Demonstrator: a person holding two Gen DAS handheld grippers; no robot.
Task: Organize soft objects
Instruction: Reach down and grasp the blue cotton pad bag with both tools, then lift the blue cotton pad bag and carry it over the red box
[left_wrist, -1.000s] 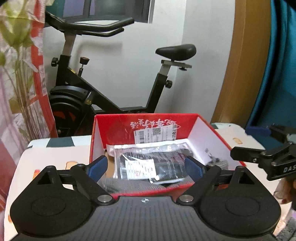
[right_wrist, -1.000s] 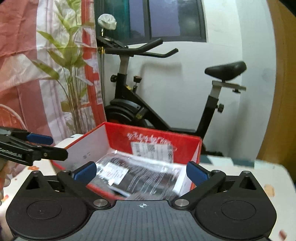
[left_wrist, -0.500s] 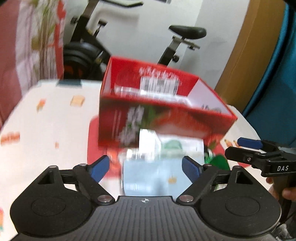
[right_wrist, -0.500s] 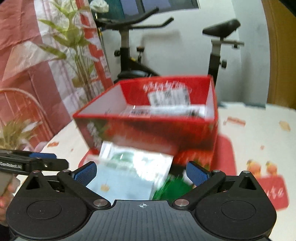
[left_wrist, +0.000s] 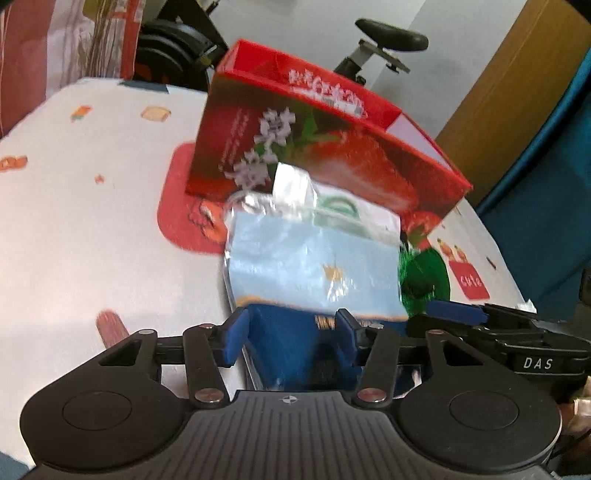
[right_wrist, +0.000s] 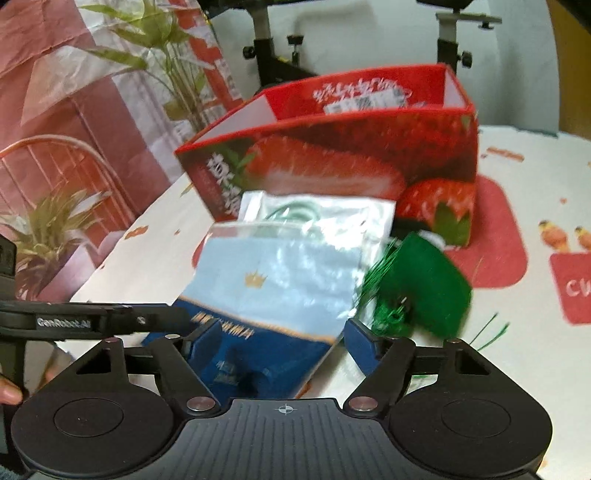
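Observation:
A light blue soft packet (left_wrist: 314, 269) with a gold crown and a dark blue lower end lies flat on the table in front of the red strawberry box (left_wrist: 325, 155). A silvery packet (right_wrist: 317, 214) with green print lies under its far end. A green tinsel piece (right_wrist: 421, 284) rests to the right. My left gripper (left_wrist: 291, 336) hovers over the packet's dark blue end, with its jaws closing and the packet between them. My right gripper (right_wrist: 279, 343) is over the same end (right_wrist: 258, 354), also closing; its right finger (right_wrist: 360, 345) stands clear of the packet's edge.
The table (left_wrist: 103, 221) has a white cloth with red and orange prints. An exercise bike (left_wrist: 388, 37) stands behind the box, with plants (right_wrist: 166, 74) and a red patterned curtain at the left. A person's hand (right_wrist: 9, 393) holds the left gripper's handle.
Both grippers came down from above the open box to the table in front of it. Their jaws have narrowed around the near end of the light blue packet.

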